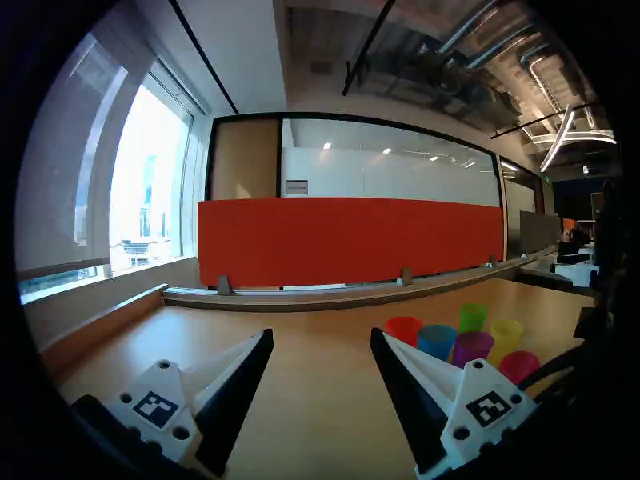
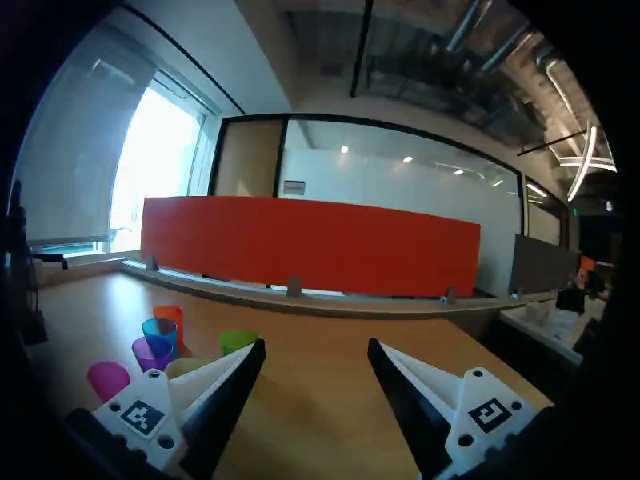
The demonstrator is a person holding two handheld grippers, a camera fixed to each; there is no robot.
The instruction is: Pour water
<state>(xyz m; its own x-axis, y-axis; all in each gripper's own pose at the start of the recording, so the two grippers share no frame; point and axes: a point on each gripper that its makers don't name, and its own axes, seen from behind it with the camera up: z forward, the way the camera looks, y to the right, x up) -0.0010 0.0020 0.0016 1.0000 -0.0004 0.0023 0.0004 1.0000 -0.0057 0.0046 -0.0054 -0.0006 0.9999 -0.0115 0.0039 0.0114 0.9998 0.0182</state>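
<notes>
Several coloured plastic cups stand in a cluster on the wooden desk (image 1: 320,400). In the left gripper view they sit ahead to the right: red (image 1: 402,327), blue (image 1: 437,339), green (image 1: 473,315), purple (image 1: 472,347), yellow (image 1: 506,334) and pink (image 1: 518,366). My left gripper (image 1: 321,338) is open above the bare desk, left of the cups, with nothing between its fingers. In the right gripper view the same cups lie ahead to the left: orange-red (image 2: 170,314), blue (image 2: 159,330), purple (image 2: 150,352), green (image 2: 237,339), pink (image 2: 107,378). My right gripper (image 2: 316,346) is open and holds nothing.
A long red divider panel (image 1: 352,240) stands along the desk's far edge behind a raised rail (image 1: 320,298). A bright window (image 1: 148,200) is on the left. A dark shape (image 1: 596,320) rises at the right edge of the left gripper view. Another desk (image 2: 552,320) lies to the right.
</notes>
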